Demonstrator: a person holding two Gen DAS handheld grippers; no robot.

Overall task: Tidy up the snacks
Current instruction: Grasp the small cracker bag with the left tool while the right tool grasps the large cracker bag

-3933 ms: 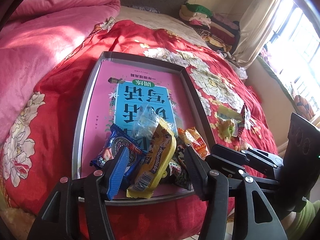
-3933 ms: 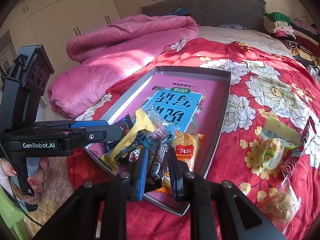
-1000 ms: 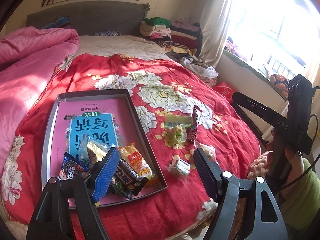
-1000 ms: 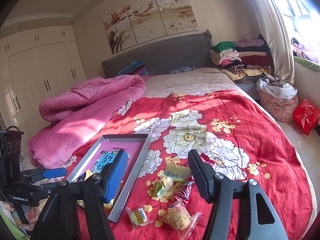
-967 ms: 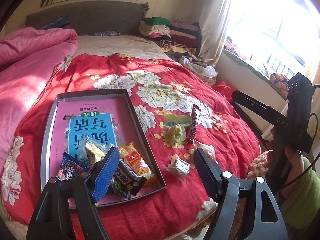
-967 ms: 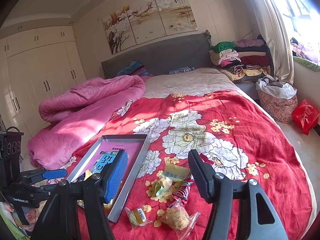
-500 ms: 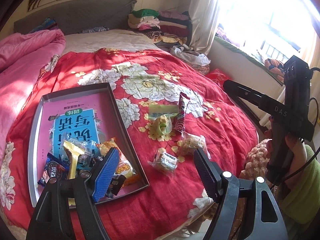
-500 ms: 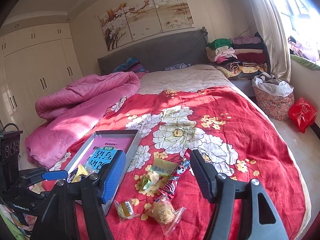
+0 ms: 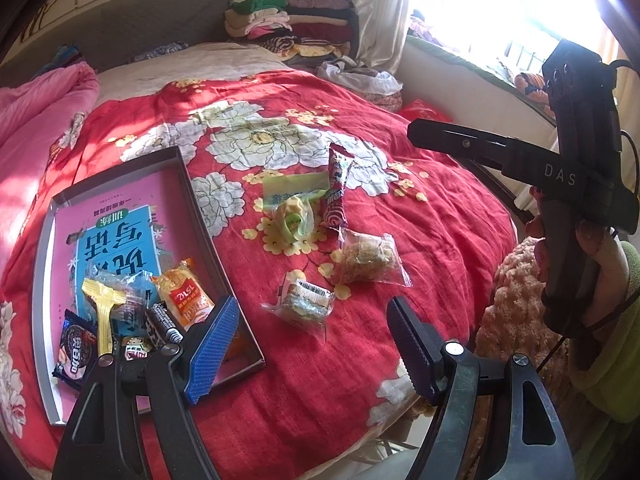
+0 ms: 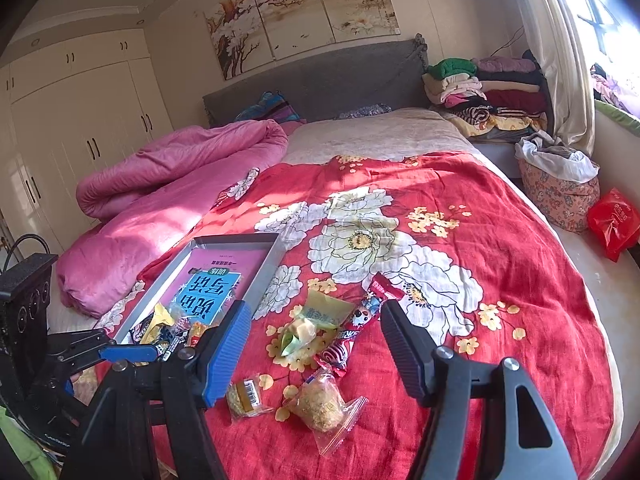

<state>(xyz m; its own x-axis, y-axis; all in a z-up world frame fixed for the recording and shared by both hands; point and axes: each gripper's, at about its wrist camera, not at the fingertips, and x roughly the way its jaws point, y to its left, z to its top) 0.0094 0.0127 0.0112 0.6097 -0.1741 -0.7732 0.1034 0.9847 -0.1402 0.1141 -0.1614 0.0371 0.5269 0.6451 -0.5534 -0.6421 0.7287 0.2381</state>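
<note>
Now | left gripper [image 9: 312, 344] fingers spread wide, holding nothing; right gripper [image 10: 316, 350] likewise, above loose snacks [image 10: 320, 400]

A: Any lettering legible?
B: "DAS" on the right gripper's [image 9: 520, 152] black body, and upside-down "1512"-like digits on the orange snack packet [image 9: 187, 295]. The book cover's [image 9: 116, 236] large characters are inverted.

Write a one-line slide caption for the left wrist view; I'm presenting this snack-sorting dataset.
Open left gripper hovers over four loose snacks on a red floral bedspread, beside a grey tray already holding several packets.
</note>
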